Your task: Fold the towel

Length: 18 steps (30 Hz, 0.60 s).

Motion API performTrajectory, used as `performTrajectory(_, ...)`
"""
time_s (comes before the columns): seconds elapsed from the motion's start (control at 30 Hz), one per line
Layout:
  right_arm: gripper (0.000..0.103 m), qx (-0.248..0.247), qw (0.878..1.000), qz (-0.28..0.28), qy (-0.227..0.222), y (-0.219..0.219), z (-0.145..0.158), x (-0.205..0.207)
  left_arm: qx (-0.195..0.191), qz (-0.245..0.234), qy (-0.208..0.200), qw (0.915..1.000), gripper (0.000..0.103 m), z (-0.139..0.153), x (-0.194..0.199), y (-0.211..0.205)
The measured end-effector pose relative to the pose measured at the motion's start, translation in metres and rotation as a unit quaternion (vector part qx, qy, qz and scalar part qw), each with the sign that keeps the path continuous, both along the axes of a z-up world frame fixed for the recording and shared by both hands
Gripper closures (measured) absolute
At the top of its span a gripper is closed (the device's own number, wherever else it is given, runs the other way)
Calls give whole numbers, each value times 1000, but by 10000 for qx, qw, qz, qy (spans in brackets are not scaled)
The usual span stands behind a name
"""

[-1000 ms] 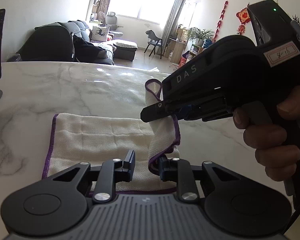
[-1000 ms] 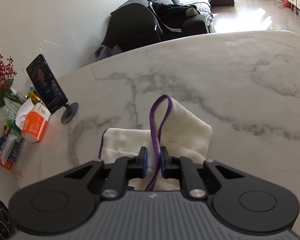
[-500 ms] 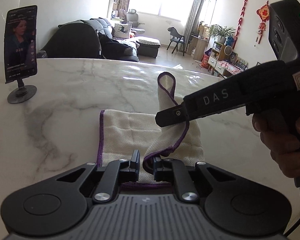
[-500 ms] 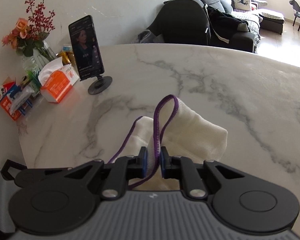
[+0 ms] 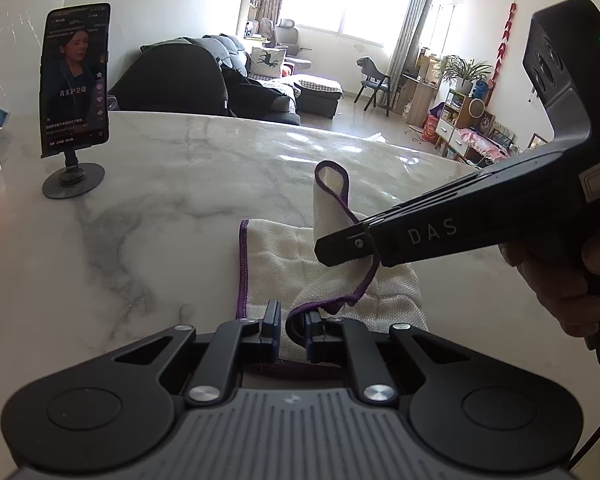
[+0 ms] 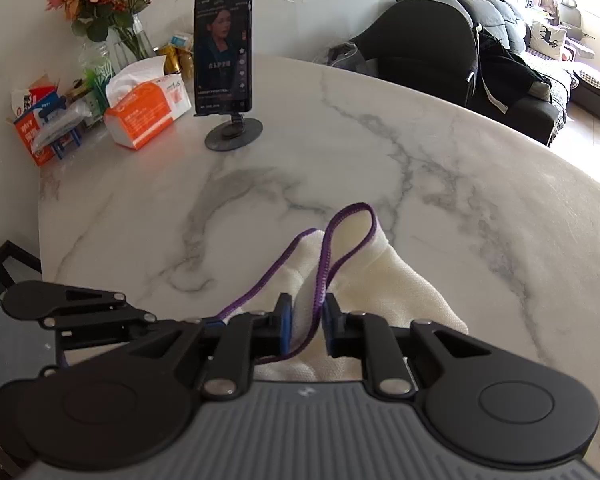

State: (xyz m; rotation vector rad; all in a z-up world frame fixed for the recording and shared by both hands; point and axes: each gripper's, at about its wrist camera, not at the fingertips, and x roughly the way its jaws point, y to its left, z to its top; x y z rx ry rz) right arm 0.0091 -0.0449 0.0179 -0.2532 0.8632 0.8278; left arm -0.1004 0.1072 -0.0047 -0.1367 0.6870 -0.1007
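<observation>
Step in hand judged to be carrying a lifted edge of the towel (image 5: 284, 256) across itself to make a fold on the marble table (image 5: 160, 208). Best done by moving both grippers together at matched height, keeping the purple hem taut between them, and laying the edge down squarely on the far hem before any release; uneven travel judged likely to skew the fold. Right gripper (image 6: 305, 322) found clamped on a purple-hemmed edge of the cloth, with a loop of hem standing up just beyond its fingertips. Left gripper (image 5: 292, 326) found closed onto the near purple hem, though a narrow gap showed between the pads. Towel found partly flat on the table directly ahead of the left gripper, its right portion raised and draped from the right gripper. Phone on stand (image 6: 224, 56) noted well apart, toward the wall
</observation>
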Motion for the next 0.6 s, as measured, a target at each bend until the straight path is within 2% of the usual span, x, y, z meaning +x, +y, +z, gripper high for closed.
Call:
performTrajectory(0.07, 69, -49, 9999, -80, -123, -1, 4, 1, -3, 3, 3, 10000, 93, -1, 0, -1)
performTrajectory(0.13, 54, -89, 9991, 14, -402, -2, 10, -1, 2, 32, 9, 10000, 93, -2, 1, -1)
performTrajectory(0.17, 52, -140, 9985, 53, -535, -2, 13, -1, 5, 50, 19, 10000, 93, -3, 2, 1)
performTrajectory(0.2, 51, -192, 9976, 90, -663, -2, 15, -1, 9, 70, 31, 10000, 93, -4, 3, 2)
performTrajectory(0.3, 52, -397, 9972, 14, -629, -1, 20, 9, -6, 122, 65, 9999, 93, -5, 4, 4)
performTrajectory(0.43, 52, -382, 9986, -196, -311, 4, 20, 24, -13, 146, 35, 9999, 93, -3, 3, 2)
performTrajectory(0.6, 52, -295, 9991, -272, -146, 10, 14, 29, -3, 207, 89, 9997, 93, -3, 2, 2)
